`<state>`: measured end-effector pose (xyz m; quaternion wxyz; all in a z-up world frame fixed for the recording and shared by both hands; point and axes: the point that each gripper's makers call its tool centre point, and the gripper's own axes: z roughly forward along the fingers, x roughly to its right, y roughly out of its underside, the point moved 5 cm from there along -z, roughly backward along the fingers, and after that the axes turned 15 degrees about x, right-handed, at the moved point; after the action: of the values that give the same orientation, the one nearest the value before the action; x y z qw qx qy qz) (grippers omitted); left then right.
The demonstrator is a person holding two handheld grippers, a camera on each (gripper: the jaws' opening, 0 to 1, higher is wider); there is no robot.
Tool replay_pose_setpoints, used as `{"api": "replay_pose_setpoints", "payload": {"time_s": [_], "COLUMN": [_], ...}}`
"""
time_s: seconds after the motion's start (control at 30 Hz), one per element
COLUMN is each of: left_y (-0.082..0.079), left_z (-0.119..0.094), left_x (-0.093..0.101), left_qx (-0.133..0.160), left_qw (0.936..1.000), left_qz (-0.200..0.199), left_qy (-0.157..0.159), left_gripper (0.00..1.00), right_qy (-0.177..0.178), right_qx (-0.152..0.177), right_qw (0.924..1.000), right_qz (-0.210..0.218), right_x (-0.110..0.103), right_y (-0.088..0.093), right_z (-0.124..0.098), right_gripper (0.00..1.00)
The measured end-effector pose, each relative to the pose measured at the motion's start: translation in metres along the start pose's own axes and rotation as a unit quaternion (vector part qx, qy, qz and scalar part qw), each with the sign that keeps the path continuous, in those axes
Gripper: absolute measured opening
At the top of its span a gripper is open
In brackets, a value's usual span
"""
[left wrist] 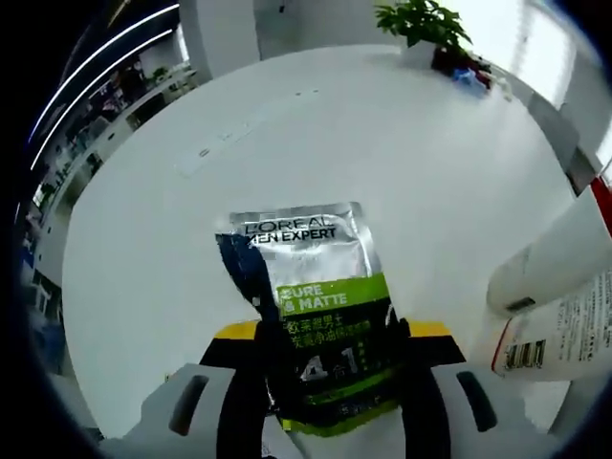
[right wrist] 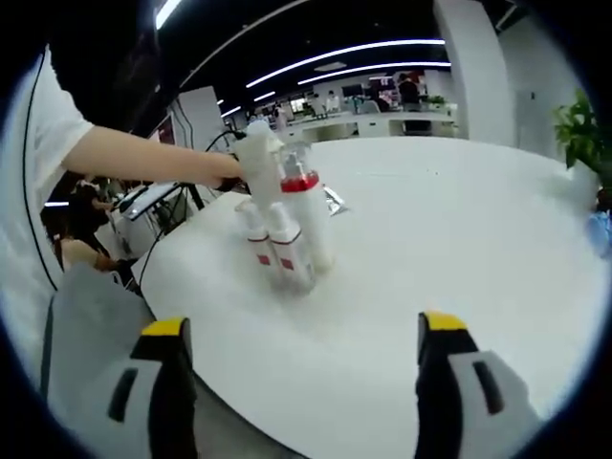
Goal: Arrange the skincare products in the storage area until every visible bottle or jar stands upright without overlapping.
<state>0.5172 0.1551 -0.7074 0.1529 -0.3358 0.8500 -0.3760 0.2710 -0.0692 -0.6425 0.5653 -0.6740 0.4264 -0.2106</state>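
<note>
My left gripper (left wrist: 330, 335) is shut on a silver, black and green L'Oreal Men Expert tube (left wrist: 306, 258), held just above the white round table (left wrist: 382, 143) with its crimped end pointing away. White bottles (left wrist: 559, 263) with red trim and a barcode label crowd the right edge. In the right gripper view my right gripper (right wrist: 304, 382) stands open over the near table edge, nothing between its yellow-tipped jaws. Ahead, a tall white bottle with a red band (right wrist: 308, 215) and two smaller white bottles (right wrist: 285, 251) stand bunched together. The left gripper (right wrist: 256, 153) hovers just behind them.
A person's arm (right wrist: 143, 158) reaches in from the left. A potted plant (left wrist: 426, 24) and small blue items sit at the table's far edge. The table surface (right wrist: 459, 220) stretches bare to the right. Office desks lie beyond.
</note>
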Motion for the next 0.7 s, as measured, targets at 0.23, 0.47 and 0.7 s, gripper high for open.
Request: {"api": "replay_pose_setpoints", "payload": {"time_s": [0.23,0.47,0.7], "left_y": [-0.0004,-0.0023,-0.0016], "left_z": [-0.0023,-0.007,-0.0078], "left_x": [-0.0034,-0.0088,-0.0095], "left_qx": [0.006,0.023,0.026], "left_qw": [0.9999,0.9988,0.9979], "left_qz": [-0.015,-0.043,-0.057], "left_qy": [-0.005,-0.003,-0.013], "left_gripper": [0.35,0.14,0.12], "right_qy": [0.003,0.001,0.001], "right_qx": [0.001,0.001,0.003], "right_qw": [1.0,1.0,1.0], "right_qz": [0.0,-0.001,-0.003], "right_x": [0.0009,0.0005,0.0007], "right_y": [-0.0005,-0.0015,-0.0035], "right_z": [-0.0011,0.0,0.0002], "right_gripper": [0.98,0.98,0.98]}}
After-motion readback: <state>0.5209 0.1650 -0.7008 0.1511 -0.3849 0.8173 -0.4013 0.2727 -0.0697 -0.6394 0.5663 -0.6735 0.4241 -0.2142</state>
